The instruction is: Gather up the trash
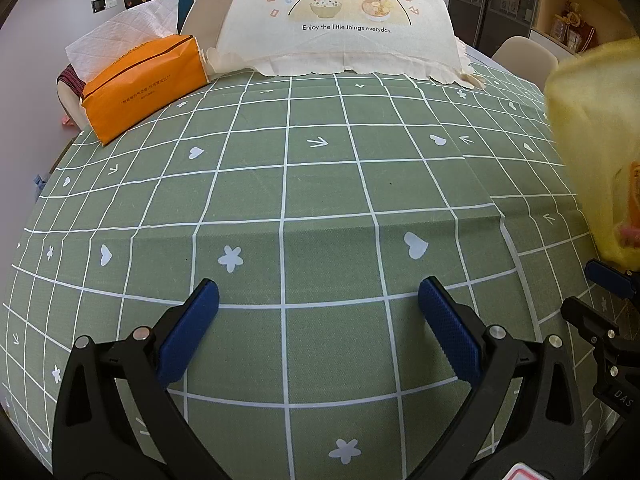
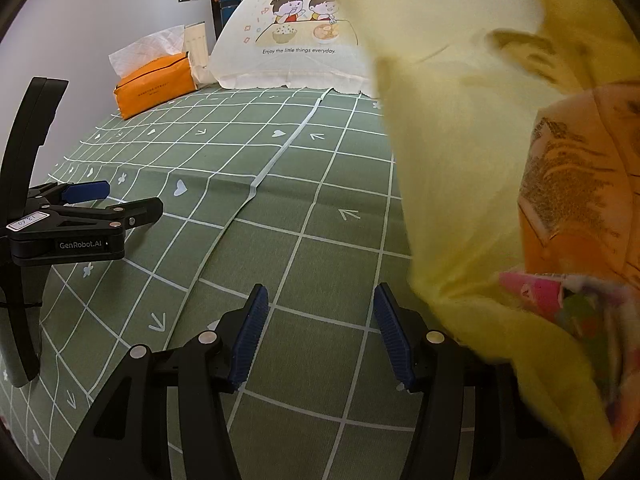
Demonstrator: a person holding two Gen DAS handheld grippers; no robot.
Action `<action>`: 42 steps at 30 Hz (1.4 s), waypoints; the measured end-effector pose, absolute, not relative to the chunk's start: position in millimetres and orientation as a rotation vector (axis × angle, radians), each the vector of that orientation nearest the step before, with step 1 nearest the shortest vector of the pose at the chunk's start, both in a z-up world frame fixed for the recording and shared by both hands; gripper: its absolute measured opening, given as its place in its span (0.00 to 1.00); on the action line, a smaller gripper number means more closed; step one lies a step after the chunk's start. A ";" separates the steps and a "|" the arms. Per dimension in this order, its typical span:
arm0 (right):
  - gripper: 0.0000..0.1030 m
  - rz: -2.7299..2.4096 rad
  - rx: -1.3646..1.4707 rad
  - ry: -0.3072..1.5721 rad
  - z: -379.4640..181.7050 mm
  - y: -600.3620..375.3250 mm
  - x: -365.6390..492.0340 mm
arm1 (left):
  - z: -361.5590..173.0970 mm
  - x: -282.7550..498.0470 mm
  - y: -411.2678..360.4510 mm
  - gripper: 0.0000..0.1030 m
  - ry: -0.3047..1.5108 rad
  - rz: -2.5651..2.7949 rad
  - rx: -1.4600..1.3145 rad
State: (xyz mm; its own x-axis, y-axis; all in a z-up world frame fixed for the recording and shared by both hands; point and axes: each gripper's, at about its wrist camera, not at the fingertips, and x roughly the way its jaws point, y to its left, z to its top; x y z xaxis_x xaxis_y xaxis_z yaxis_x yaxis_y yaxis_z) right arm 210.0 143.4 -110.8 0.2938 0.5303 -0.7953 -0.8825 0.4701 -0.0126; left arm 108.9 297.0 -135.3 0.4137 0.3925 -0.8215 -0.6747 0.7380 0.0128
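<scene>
Holding both grippers, left (image 1: pixel 318 296) and right (image 2: pixel 318 304), with fingers open and empty, I fear the yellow bag (image 2: pixel 472 140) may spill its wrappers (image 2: pixel 560 292) onto the table (image 1: pixel 320 184).

yellow bag (image 2: pixel 460 140) blurred, cut off by edge; wrappers inside (image 2: pixel 568 292) unreadable.

Lighting: even, soft indoor light; only faint shadows on the green tablecloth (image 1: pixel 320 184). No glare. Distortion: strong fisheye in both views, grid lines bowing away from the tablecloth's middle, dark corners. Focus: tablecloth sharp; yellow bag (image 2: pixel 460 140) at its right edge blurred, close to the lens.
</scene>
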 end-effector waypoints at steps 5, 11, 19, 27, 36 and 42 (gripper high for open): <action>0.51 0.995 -0.506 0.819 -111.0 143.3 210.0 | -135.6 109.0 296.9 0.92 0.923 0.687 -0.345; 0.51 0.995 -0.507 0.818 -111.1 143.6 210.4 | -135.6 109.2 296.9 0.92 0.923 0.687 -0.345; 0.51 0.995 -0.506 0.818 -111.0 142.9 209.7 | -134.6 109.2 297.3 0.92 0.924 0.687 -0.345; 0.51 0.995 -0.506 0.818 -111.1 142.9 210.1 | -134.5 108.7 295.8 0.92 0.923 0.686 -0.348; 0.51 0.995 -0.506 0.818 -111.0 142.5 209.5 | -134.8 109.5 296.2 0.92 0.923 0.686 -0.347; 0.51 0.995 -0.506 0.818 -111.0 142.6 209.9 | -135.0 109.2 296.6 0.92 0.923 0.686 -0.347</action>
State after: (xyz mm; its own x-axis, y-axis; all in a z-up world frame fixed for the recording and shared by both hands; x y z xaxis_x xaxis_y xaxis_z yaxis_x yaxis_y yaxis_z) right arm 209.9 142.6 -111.0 0.2945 0.5307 -0.7947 -0.8826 0.4699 -0.0132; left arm 109.2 296.6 -135.0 0.4144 0.3905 -0.8221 -0.6744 0.7383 0.0107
